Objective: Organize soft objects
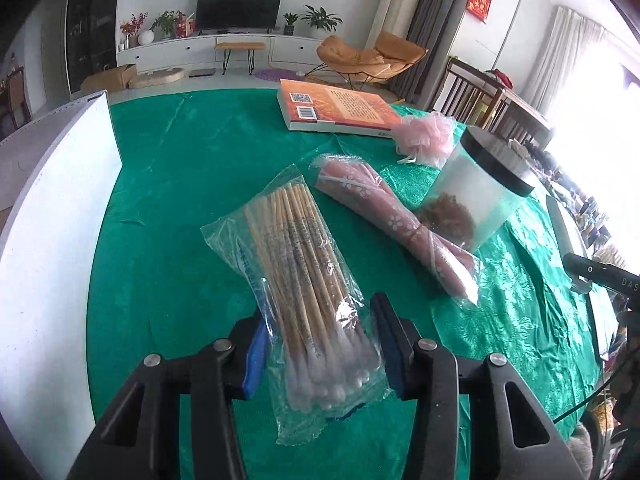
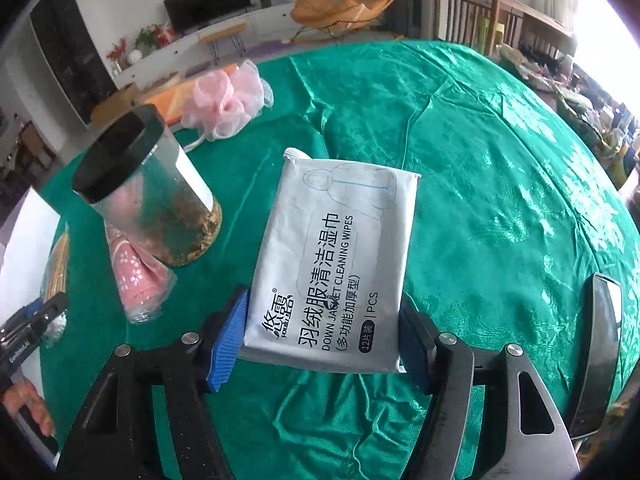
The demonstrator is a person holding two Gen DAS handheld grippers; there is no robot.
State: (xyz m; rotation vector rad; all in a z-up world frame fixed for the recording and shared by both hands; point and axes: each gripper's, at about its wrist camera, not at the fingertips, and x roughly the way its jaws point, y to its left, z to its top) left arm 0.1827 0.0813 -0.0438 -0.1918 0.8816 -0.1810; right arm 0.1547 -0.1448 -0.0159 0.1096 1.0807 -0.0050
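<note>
My left gripper (image 1: 320,344) is closed onto a clear bag of cotton swabs (image 1: 304,264) at its near end, above the green tablecloth (image 1: 168,208). My right gripper (image 2: 320,336) is shut on a white pack of cleaning wipes (image 2: 332,264) and holds it above the cloth. A rolled pink cloth in a clear bag (image 1: 396,220) lies to the right of the swabs; it also shows in the right wrist view (image 2: 136,276). A pink mesh bath puff (image 1: 428,136) lies further back; it also shows in the right wrist view (image 2: 228,100).
A clear jar with a black lid (image 1: 480,192) stands beside the pink roll, also in the right wrist view (image 2: 148,188). An orange book (image 1: 336,108) lies at the back. A white box (image 1: 52,216) stands at the left. A dark phone (image 2: 600,360) lies at the right.
</note>
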